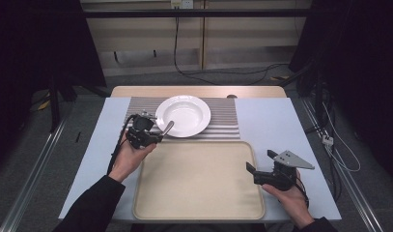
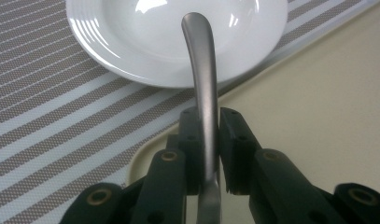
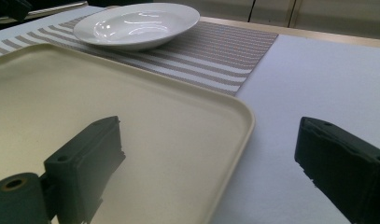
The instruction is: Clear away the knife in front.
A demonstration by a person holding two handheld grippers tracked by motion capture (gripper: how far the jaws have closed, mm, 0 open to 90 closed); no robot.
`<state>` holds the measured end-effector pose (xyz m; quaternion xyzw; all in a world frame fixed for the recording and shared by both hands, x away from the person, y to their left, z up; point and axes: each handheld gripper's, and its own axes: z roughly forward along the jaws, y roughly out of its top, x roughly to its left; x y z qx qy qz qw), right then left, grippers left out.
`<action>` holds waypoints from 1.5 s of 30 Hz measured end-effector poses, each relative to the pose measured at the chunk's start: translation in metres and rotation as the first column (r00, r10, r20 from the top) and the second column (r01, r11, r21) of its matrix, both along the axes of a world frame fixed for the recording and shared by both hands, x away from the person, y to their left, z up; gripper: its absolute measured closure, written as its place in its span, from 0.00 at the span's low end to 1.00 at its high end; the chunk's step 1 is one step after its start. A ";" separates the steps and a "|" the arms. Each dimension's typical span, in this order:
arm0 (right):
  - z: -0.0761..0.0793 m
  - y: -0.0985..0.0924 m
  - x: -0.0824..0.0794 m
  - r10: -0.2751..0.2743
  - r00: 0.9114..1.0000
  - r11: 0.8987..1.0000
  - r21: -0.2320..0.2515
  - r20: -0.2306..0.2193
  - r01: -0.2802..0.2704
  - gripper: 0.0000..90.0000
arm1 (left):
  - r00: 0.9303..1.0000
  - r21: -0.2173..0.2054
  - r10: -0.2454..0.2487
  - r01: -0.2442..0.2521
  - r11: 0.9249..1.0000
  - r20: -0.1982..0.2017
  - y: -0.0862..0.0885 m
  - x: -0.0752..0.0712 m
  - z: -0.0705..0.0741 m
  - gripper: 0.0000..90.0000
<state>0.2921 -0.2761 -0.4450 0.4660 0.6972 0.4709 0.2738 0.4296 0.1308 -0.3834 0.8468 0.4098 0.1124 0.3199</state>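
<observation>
left gripper [image 2: 208,123] clamped on metal handle [image 2: 201,65], tip over white plate [image 2: 131,51]; right gripper [image 3: 206,154] wide, empty.

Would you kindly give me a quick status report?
Left gripper shut on metal utensil handle, near white plate. Right gripper open, idle by tray. Nothing in the way.

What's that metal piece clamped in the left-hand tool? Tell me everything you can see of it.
It looks like a cutlery handle: brushed grey metal, slim, gently curved, ending in a rounded tip. The left gripper is shut on it, black pads pressing both sides. It points toward the white plate, its tip above the rim, by the corner of the beige tray. Its working end is hidden behind the jaws, so spoon, fork or knife can't be told.
</observation>
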 end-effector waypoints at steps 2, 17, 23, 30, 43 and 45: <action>0.000 0.000 0.000 0.001 1.000 1.000 0.003 0.000 -0.001 0.08 | 1.000 -0.004 -0.007 0.007 1.000 -0.002 -0.002 -0.004 0.000 0.89; 0.000 0.000 0.000 0.001 1.000 1.000 -0.003 -0.002 -0.001 0.08 | 0.999 0.035 -0.043 0.044 0.998 -0.031 -0.015 -0.029 -0.011 0.89; 0.000 0.001 0.000 0.000 1.000 1.000 -0.005 -0.001 0.000 0.08 | 0.998 0.046 -0.049 0.051 0.998 -0.044 -0.020 -0.034 -0.021 0.89; 0.000 0.001 0.000 0.001 1.000 1.000 -0.009 -0.001 -0.001 0.08 | 0.996 0.050 -0.057 0.061 0.997 -0.071 -0.026 -0.034 -0.034 0.89; 0.000 0.001 0.000 0.001 1.000 1.000 -0.011 -0.001 -0.001 0.08 | 0.991 0.067 -0.066 0.074 0.995 -0.117 -0.034 -0.036 -0.048 0.89; 0.000 0.001 0.000 0.002 1.000 1.000 -0.010 -0.001 -0.002 0.08 | 0.990 0.065 -0.061 0.069 0.995 -0.125 -0.035 -0.036 -0.050 0.89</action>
